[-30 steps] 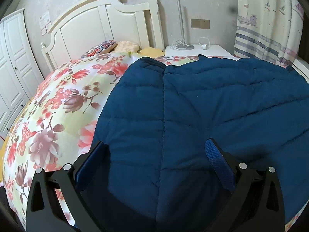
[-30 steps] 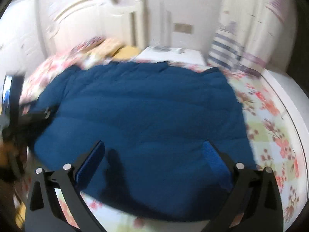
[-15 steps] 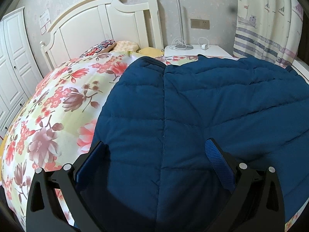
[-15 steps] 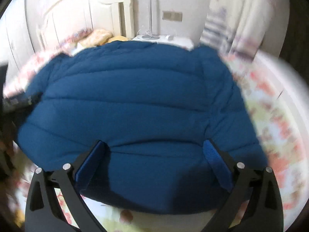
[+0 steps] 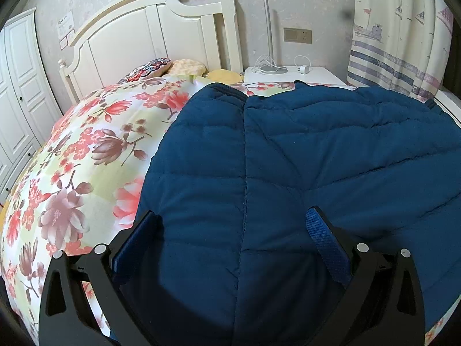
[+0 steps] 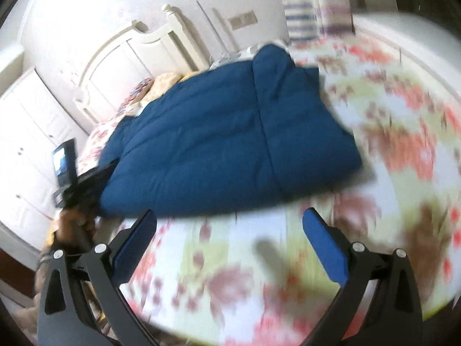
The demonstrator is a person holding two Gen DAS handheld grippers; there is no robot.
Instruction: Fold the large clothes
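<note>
A dark blue quilted jacket (image 5: pixel 302 167) lies spread flat on the floral bedspread (image 5: pixel 86 155). My left gripper (image 5: pixel 232 219) is open right over the jacket's near left part, its blue pads (image 5: pixel 322 236) standing wide on either side of a seam. In the blurred right wrist view the jacket (image 6: pixel 219 150) lies further off. My right gripper (image 6: pixel 230 217) is open over bare bedspread (image 6: pixel 288 259), just short of the jacket's near edge, with nothing between its fingers. A person's hand (image 6: pixel 72 226) holds the left device at the jacket's left corner.
A white headboard (image 5: pixel 149 31) and pillows (image 5: pixel 184 66) stand at the far end of the bed. Behind the jacket is a white nightstand (image 5: pixel 317 75) with a lamp and a charger. A striped curtain (image 5: pixel 397 37) hangs at the right, and a white wardrobe (image 5: pixel 17 86) is at the left.
My right gripper has pulled back and swung right, off the jacket and onto bare bedspread, with the view tilting. The left gripper has barely moved and stays open.
</note>
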